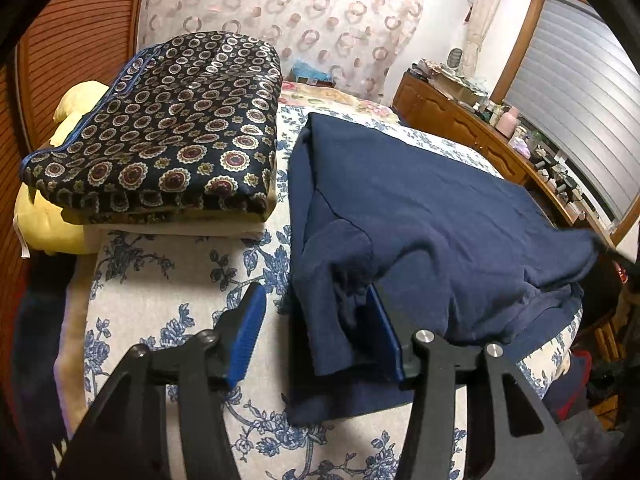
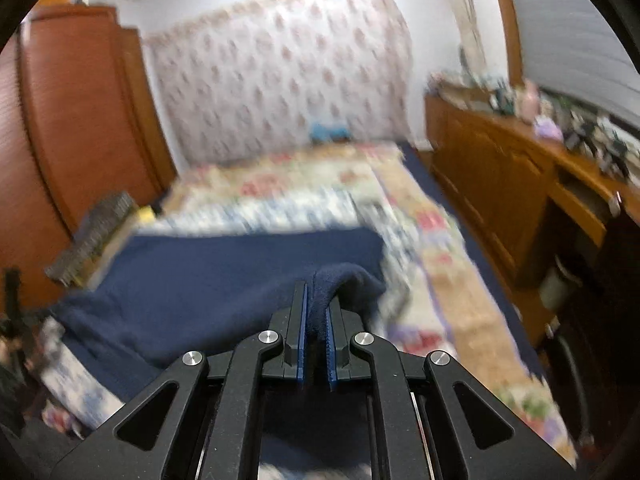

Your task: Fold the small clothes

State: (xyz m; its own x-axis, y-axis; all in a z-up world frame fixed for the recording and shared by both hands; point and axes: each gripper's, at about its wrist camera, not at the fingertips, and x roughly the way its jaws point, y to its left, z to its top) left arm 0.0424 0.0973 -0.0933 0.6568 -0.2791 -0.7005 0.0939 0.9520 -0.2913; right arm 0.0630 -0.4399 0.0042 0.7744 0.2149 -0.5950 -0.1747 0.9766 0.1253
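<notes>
Pinching the navy garment [image 2: 224,276], the right tool [image 2: 316,336] could drag the fold askew – the left tool [image 1: 316,332] gapes (cloth snagged on one finger).

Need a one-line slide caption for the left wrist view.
Left claw open beside the navy garment on the floral bedspread.

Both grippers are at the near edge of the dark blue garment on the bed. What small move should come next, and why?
Probably open the right gripper too. It is shut on a fold of the dark blue knit garment, which peaks up there. The left gripper already stands open, with cloth draped over one finger and not pinched. The garment otherwise lies folded on the blue-flowered white bedcover, so letting go should let that corner settle.
</notes>
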